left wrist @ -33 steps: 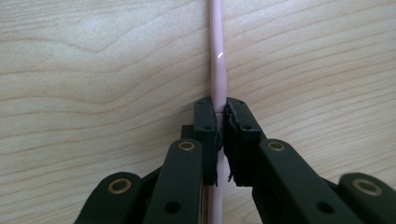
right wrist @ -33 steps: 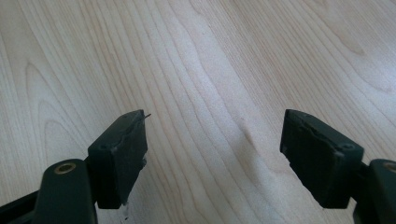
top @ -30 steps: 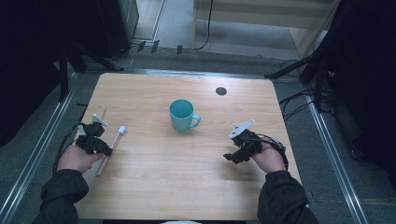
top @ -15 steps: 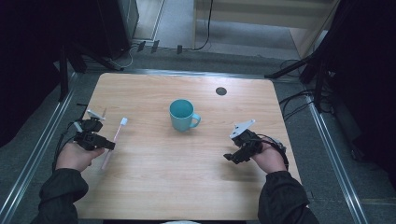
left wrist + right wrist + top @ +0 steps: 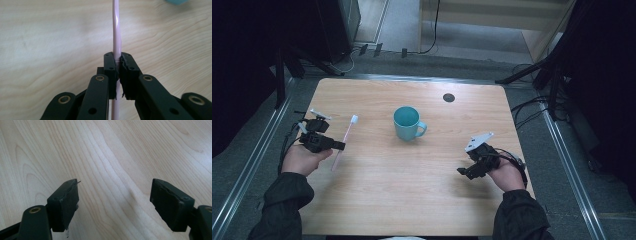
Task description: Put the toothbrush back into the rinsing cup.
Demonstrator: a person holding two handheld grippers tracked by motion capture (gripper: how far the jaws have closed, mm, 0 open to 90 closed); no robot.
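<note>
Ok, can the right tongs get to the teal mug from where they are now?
Probably yes. The right tongs stand open with nothing between them, and only bare wooden table lies between them and the teal mug, whose handle points toward that side.

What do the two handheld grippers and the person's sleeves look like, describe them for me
Both are black. The left gripper has flat linked arms with brass-coloured rivets and frayed pads. The right gripper has blocky jaw tips, and a pale three-cornered plate sits on top. Dark cables trail from each. The person's sleeves are dark, with ribbed cuffs.
</note>
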